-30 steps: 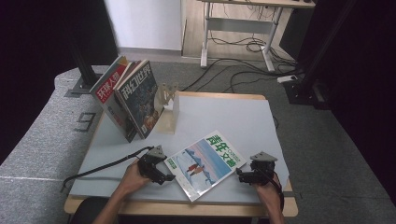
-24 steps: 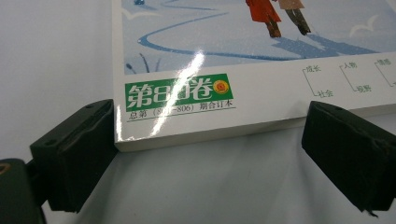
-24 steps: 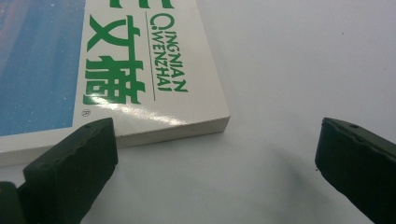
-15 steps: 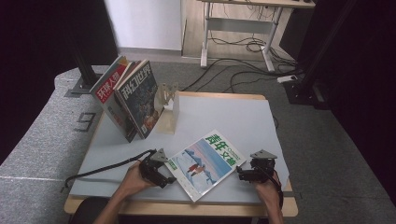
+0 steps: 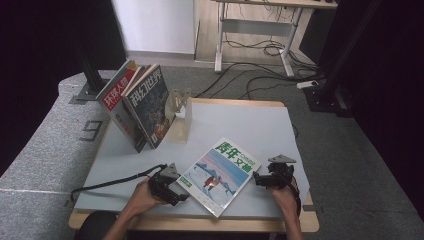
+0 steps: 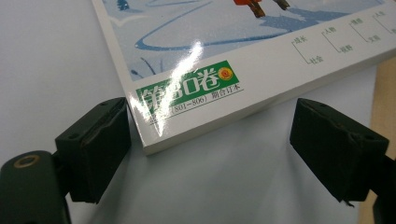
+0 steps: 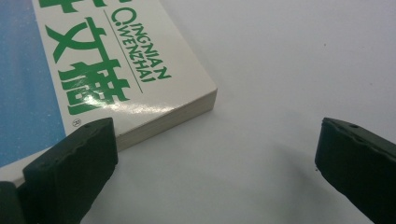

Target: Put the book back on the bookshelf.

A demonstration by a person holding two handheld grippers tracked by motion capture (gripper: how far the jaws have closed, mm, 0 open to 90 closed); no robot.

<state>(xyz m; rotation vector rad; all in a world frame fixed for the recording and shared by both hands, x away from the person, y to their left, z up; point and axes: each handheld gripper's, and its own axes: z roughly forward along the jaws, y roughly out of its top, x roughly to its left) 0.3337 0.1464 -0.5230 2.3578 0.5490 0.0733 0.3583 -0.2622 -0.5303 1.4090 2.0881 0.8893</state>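
Note:
A thick magazine (image 5: 220,175) with a green title and a snowy cover lies flat on the white table top (image 5: 240,125), turned at an angle. My left gripper (image 5: 181,192) is at its near-left corner. In the left gripper view that corner (image 6: 187,93) pokes in between the jaws of the left gripper (image 6: 215,154). They have just been closing and are still wide, with the left pad beside the spine edge. My right gripper (image 5: 256,179) stands open at the right corner (image 7: 140,93), and the right gripper (image 7: 212,168) has its left pad next to the page edge.
Two magazines (image 5: 135,102) stand leaning against a wooden stand (image 5: 180,115) at the back left. A black cable (image 5: 110,182) trails left from the left gripper. The table's wooden front edge (image 5: 200,222) is close to both hands. A desk frame and cables are on the floor beyond.
The left gripper has crept a little toward the magazine's near corner. The right gripper and the magazine have stayed put.

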